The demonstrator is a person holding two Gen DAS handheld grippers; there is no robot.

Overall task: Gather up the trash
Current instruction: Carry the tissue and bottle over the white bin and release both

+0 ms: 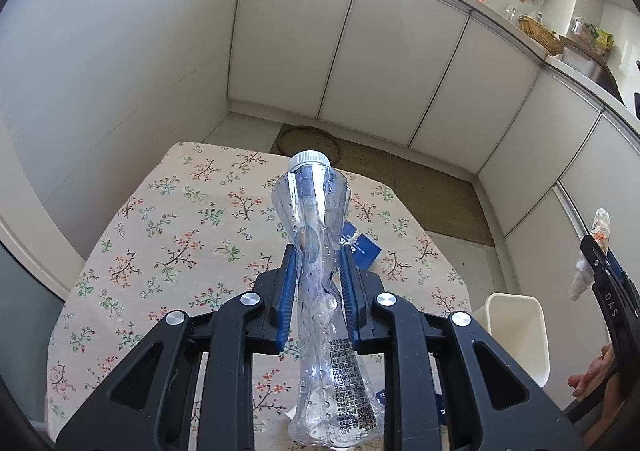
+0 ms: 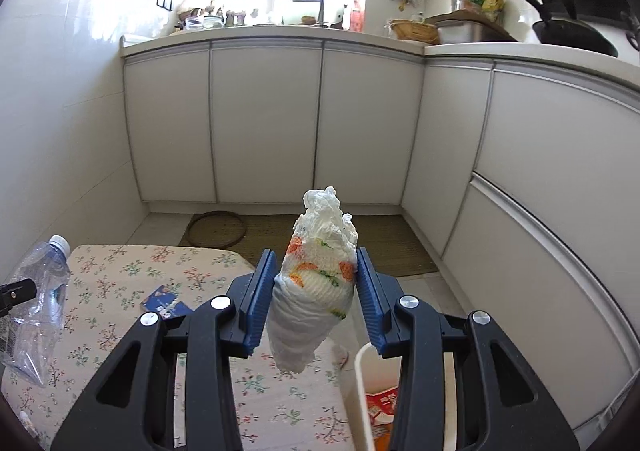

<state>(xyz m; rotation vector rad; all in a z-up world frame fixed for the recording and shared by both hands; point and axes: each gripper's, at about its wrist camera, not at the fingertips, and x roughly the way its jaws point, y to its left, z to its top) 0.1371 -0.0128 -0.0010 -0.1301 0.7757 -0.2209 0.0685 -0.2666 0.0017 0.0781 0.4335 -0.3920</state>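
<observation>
Careful: your left hand-held gripper (image 1: 318,283) pinches the crushed bottle (image 1: 320,291), right hand-held gripper (image 2: 316,295) clamps the tissue wad (image 2: 316,291). Wad hangs low; it could snag the bin (image 2: 360,371) rim.

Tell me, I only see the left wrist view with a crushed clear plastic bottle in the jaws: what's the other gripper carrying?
Observer: The right gripper is shut on a crumpled white paper towel with an orange and green print.
Operator: Is the white plastic bin empty?
Observer: No, the white plastic bin holds a red and white carton at the bottom.
Operator: Anything left on the floral tablecloth?
Observer: A dark blue wrapper lies flat on the floral tablecloth.
</observation>
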